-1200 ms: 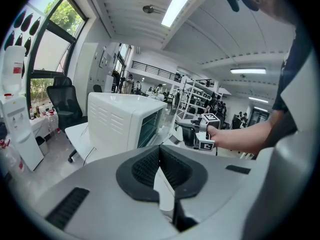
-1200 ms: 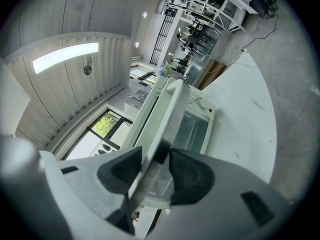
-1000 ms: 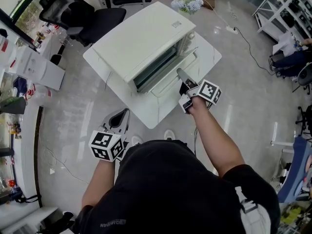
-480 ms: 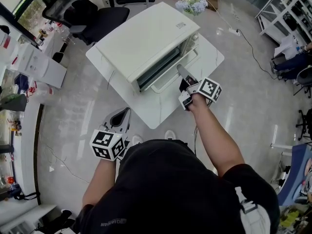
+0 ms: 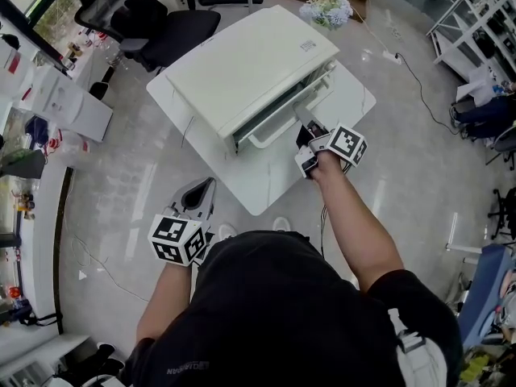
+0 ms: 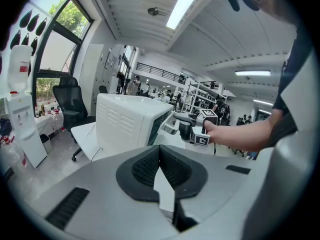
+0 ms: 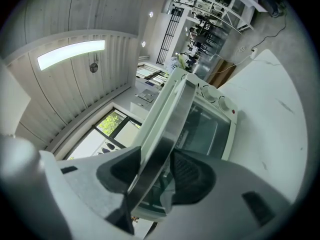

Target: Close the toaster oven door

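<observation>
Right gripper view: held level on an outstretched forearm, the right gripper (image 7: 156, 159) has its ribbed black jaws spread. Between them runs the smooth grey metal handle bar (image 7: 162, 144) of the boxy white toaster oven's (image 7: 229, 131) partly open door (image 7: 159, 111). The left gripper (image 6: 160, 151) tilts downward, clenched and empty.

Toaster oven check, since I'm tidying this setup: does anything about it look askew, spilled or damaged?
Only the door stands out: it hangs part-open, tilted away from the front of the toaster oven, its handle between the open jaws of the right claw. No spill or damage shows on the white table.
</observation>
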Available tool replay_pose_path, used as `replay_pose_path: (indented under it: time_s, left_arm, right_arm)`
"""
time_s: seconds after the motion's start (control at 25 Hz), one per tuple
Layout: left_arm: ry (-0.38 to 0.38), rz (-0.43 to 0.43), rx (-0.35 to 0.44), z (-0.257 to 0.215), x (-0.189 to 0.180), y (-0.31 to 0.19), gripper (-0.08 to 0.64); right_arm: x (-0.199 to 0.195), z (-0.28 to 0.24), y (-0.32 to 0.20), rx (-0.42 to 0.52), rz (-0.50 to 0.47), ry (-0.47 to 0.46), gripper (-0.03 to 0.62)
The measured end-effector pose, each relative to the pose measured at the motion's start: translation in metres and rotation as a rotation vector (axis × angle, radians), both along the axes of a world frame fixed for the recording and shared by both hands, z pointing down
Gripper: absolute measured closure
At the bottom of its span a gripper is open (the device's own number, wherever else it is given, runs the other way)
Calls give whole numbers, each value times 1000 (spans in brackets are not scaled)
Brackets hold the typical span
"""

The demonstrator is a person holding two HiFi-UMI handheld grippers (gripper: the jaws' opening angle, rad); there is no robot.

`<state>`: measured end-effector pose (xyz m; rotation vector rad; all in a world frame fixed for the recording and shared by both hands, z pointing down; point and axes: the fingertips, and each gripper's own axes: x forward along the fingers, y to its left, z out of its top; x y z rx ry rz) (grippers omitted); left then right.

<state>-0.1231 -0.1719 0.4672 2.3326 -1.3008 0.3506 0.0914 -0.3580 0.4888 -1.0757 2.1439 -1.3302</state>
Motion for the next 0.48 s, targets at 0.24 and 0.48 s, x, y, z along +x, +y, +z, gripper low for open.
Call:
replay_pose_path:
  time_s: [0.24, 0.48]
  left_arm:
    - [3, -15, -2, 1, -7, -5, 557]
    - [5, -25, 1, 0, -11, -11, 557]
  right_arm:
    - [-8, -3, -9, 8, -11, -2, 413]
    - [-14, -6, -17, 16, -17, -13, 413]
